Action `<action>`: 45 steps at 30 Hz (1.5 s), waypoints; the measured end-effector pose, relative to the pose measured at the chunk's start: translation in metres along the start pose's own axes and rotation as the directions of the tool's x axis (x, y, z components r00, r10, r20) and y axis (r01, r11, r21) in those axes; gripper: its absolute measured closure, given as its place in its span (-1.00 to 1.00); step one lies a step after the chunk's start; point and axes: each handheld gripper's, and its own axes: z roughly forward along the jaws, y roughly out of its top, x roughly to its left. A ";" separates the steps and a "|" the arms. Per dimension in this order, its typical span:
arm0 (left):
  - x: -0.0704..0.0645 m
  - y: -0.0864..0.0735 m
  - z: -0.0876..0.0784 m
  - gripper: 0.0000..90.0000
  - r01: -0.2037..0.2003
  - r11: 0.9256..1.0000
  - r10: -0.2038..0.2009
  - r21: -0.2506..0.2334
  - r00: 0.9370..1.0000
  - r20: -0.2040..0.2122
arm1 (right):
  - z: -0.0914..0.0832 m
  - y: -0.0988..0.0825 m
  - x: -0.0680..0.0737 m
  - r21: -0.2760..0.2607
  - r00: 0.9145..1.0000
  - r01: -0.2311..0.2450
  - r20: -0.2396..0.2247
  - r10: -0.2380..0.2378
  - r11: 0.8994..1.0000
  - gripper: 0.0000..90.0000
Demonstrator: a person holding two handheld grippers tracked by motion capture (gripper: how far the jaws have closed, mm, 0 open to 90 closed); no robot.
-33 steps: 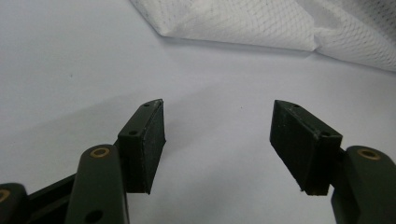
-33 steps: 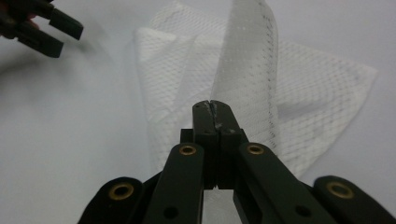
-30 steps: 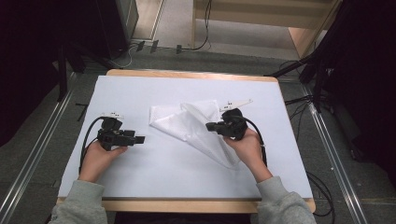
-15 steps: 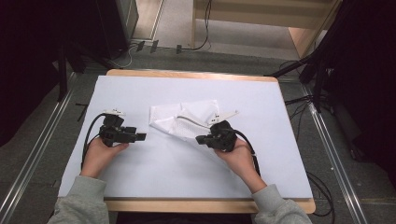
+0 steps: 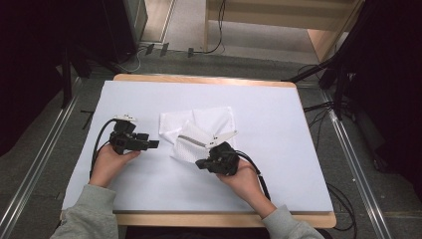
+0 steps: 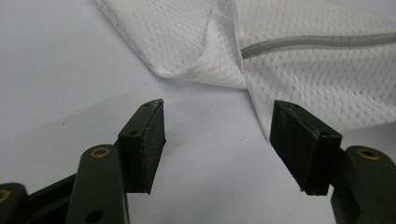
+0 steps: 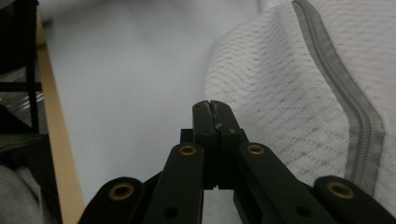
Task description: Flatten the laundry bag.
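A white mesh bag (image 5: 199,127) with a grey zipper (image 7: 348,107) lies mid-table, its right part folded over to the left. My right gripper (image 5: 200,163) is at the front edge of that fold. Its jaws are pressed together at the bag's edge (image 7: 211,103), apparently pinching a thin bit of mesh. My left gripper (image 5: 154,144) rests on the table just left of the bag and points at it. Its jaws stand open with nothing between them, and the bag's folded corner (image 6: 210,60) lies a short way beyond the pads (image 6: 149,140).
The table (image 5: 278,119) has a pale blue-white top and a wooden rim. Cables trail from both grippers toward the person. Metal rails run along the floor on both sides, and dark stands are at the back.
My right gripper has moved left and toward the person, and the bag's right side has folded over with it. The left gripper has stayed where it was.
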 end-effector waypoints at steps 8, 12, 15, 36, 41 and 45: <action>-0.004 0.001 0.003 -0.18 -0.018 1.000 0.018 0.007 1.000 0.007 | 0.007 -0.001 0.012 0.021 0.999 0.018 -0.032 -0.017 1.000 1.00; -0.007 0.002 0.005 -0.17 -0.026 1.000 0.026 0.009 1.000 0.011 | -0.002 0.002 0.013 -0.020 1.000 0.026 -0.012 -0.027 0.999 0.76; -0.010 0.003 0.008 -0.17 -0.029 1.000 0.029 0.012 0.999 0.019 | -0.013 0.004 0.010 -0.062 1.000 0.018 0.003 -0.018 0.998 0.64; -0.027 0.010 0.048 -0.13 -0.081 0.995 0.078 0.062 0.996 0.042 | -0.035 -0.010 -0.062 -0.107 0.982 -0.078 0.161 0.095 0.991 0.37; -0.031 0.008 0.054 -0.13 -0.094 0.993 0.091 0.073 0.995 0.044 | -0.038 -0.015 -0.079 -0.110 0.972 -0.104 0.199 0.124 0.988 0.35; -0.034 0.006 0.055 -0.08 -0.105 0.993 0.103 0.060 0.994 0.041 | -0.040 -0.019 -0.092 -0.118 0.959 -0.135 0.234 0.159 0.984 0.34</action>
